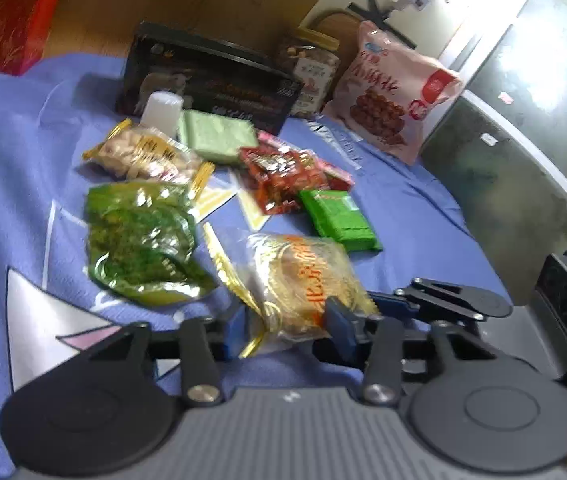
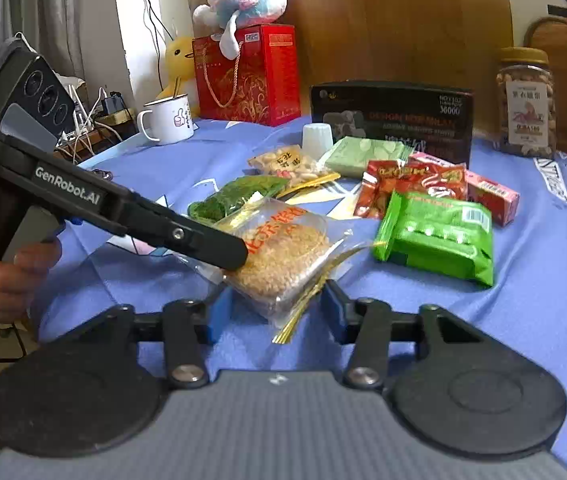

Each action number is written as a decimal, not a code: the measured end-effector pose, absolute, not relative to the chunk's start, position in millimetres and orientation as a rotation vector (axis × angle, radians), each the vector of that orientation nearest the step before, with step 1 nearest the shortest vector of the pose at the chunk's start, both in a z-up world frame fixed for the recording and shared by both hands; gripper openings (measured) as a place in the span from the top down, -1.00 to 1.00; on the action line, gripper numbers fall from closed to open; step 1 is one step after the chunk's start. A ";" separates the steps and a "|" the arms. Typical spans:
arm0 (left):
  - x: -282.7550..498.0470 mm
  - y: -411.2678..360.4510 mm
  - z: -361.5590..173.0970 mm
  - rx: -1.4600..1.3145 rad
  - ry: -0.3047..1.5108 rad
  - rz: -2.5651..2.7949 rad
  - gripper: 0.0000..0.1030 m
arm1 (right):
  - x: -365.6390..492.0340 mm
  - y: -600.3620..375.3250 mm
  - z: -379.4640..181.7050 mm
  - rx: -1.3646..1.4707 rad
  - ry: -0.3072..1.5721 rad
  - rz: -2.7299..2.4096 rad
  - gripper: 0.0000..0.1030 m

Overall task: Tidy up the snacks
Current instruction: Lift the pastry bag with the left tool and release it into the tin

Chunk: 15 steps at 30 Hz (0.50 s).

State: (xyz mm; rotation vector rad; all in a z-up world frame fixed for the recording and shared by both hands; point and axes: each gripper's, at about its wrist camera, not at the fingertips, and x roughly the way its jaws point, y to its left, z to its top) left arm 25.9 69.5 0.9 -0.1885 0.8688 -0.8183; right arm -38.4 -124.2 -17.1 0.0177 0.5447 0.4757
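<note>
A clear packet of golden crumbly snack with orange print (image 1: 303, 280) (image 2: 283, 256) lies on the blue cloth at the near edge of the snack pile. My left gripper (image 1: 287, 328) is open, with its blue pads on either side of the packet's near end. In the right wrist view the left gripper's fingers (image 2: 219, 246) lie over the packet's left side. My right gripper (image 2: 273, 312) is open, its pads flanking the packet's near corner and gold seam. Behind lie a green leafy packet (image 1: 139, 240), a peanut packet (image 1: 147, 156), red packets (image 1: 283, 176) and a bright green packet (image 1: 339, 218).
A black box (image 2: 391, 120), a white cup (image 2: 317, 136), a pale green pack (image 2: 363, 154), a nut jar (image 2: 525, 100) and a pink bag (image 1: 395, 92) stand at the back. A red gift bag (image 2: 247, 74) and mug (image 2: 169, 118) are far left.
</note>
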 end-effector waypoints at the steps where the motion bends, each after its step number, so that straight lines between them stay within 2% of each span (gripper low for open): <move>1: 24.9 69.7 5.2 -0.184 0.861 -0.816 0.24 | -38.0 -125.3 -15.1 0.028 0.538 0.487 0.09; 8: 38.5 66.4 47.8 -0.158 0.739 -0.832 0.24 | -21.7 -135.4 14.4 0.079 0.428 0.483 0.09; 15: 116.3 34.5 83.3 -0.154 0.638 -0.770 0.24 | 61.0 -150.8 47.4 0.093 0.369 0.412 0.09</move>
